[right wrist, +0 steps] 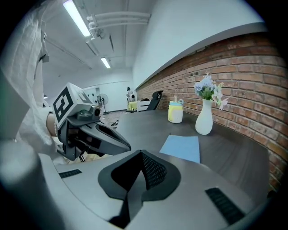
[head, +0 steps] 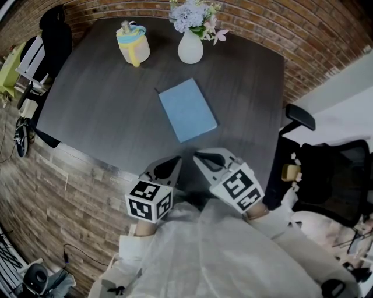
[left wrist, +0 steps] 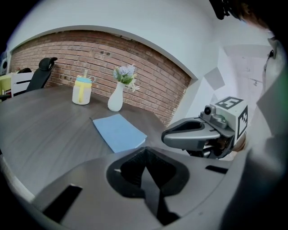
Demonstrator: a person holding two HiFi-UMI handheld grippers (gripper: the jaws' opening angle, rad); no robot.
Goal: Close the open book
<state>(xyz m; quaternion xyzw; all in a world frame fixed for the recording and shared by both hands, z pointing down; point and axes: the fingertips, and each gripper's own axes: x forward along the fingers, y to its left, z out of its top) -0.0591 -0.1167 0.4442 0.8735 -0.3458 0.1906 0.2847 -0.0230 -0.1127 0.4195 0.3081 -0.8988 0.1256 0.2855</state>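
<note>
Two tools are in your hands, and both are closed with nothing between their jaws. Your left tool [head: 175,160] has its jaws pressed together, and its own view shows only the dark pads meeting in a line. Your right tool [head: 199,156] is the same, jaws together and empty. Both sit side by side over the near edge of the worktop [head: 99,93], tips close together but not touching, each angled down toward the surface. Neither tool touches the book or anything else on the worktop.

The book [head: 187,109] lies flat near the middle of the worktop, just beyond the tips of your tools. It is closed, with its plain blue cover facing up, and sits turned at a slant to the worktop's edges.

At the far side of the worktop stand two containers, near each other and well apart from the book. The yellow cup [head: 133,43] on the left has a blue band and a lid on top, so you cannot see what is inside. The white vase [head: 190,48] to its right stands upright and holds a bunch of pale blue and pink flowers [head: 192,14].
</note>
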